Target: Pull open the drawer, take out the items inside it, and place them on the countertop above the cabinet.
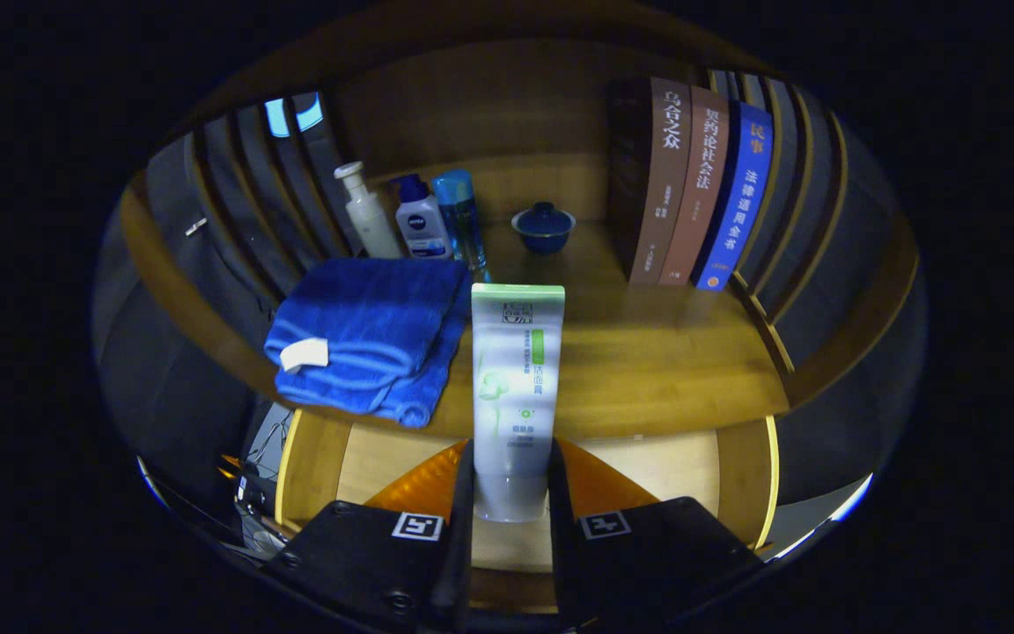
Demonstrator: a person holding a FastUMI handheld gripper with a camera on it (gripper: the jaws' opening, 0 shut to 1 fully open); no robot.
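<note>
Your gripper (510, 493) is clamping a white tube of facial cleanser (516, 387), both fingers pressing on its lower end, one on each side. The tube is standing upright between the fingers with its flat crimped end on top, rising in front of the bench's (648, 352) front edge. Below and beyond the fingers the open drawer (384, 458) is showing its pale wooden bottom and side walls, directly under that front edge.

Just beside the tube, toward the bench's front left corner, a folded blue towel (366, 339) is lying flat with a small white tag on its near fold; one corner of it is hanging slightly over the front edge. Behind the towel, toward the back left, three bottles are standing close together: a white pump bottle (364, 211), a white bottle with a dark blue cap (420, 220) and a slim blue bottle (459, 216).

Near the middle of the back edge a dark blue lidded cup (544, 227) is sitting apart from the bottles. At the back right, three books (692, 189) are standing upright side by side, spines facing you, two brownish and one blue, leaning against the slatted side rail (789, 220).
</note>
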